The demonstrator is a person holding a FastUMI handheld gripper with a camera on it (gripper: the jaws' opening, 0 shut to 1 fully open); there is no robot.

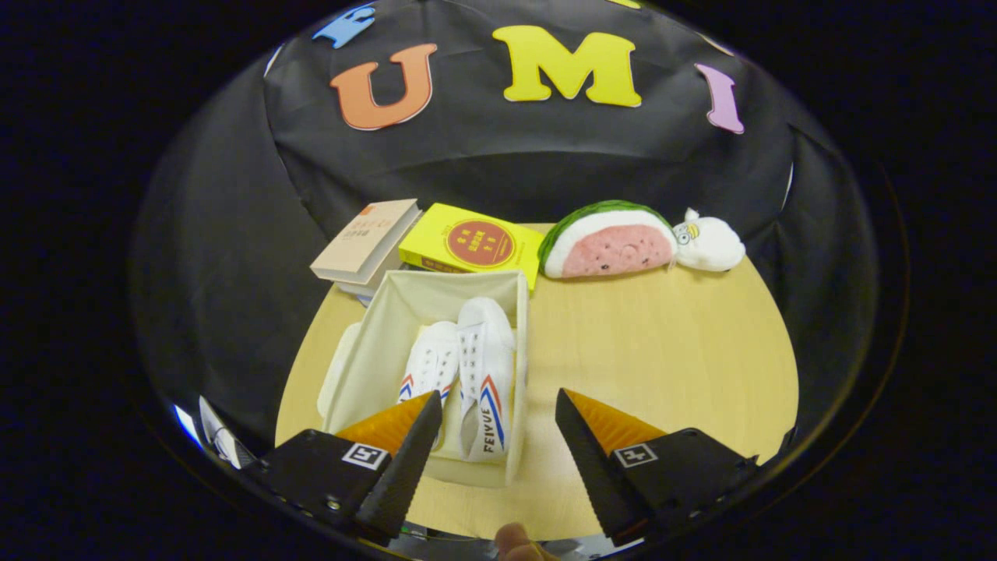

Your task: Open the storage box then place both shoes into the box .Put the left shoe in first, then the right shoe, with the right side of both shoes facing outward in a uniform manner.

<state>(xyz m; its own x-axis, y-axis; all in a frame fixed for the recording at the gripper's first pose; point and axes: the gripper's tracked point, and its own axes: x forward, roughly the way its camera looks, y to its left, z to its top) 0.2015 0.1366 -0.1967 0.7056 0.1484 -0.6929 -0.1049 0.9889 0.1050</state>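
The gripper (498, 401) hangs above a round wooden table (670, 343) with its fingers spread wide and nothing between them. Just ahead of the fingers, toward the left one, stands an open storage box (374, 343). Two white shoes lie side by side in it, the left shoe (429, 366) and the right shoe (486, 374). Beyond the box lie a beige book (366, 240) and a yellow book (471, 245). Beside them sits a watermelon plush (609, 241), with a small white plush (709, 243) touching its far end.

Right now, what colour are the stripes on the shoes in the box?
Red and blue stripes on white shoes, clearest in the gripper view.
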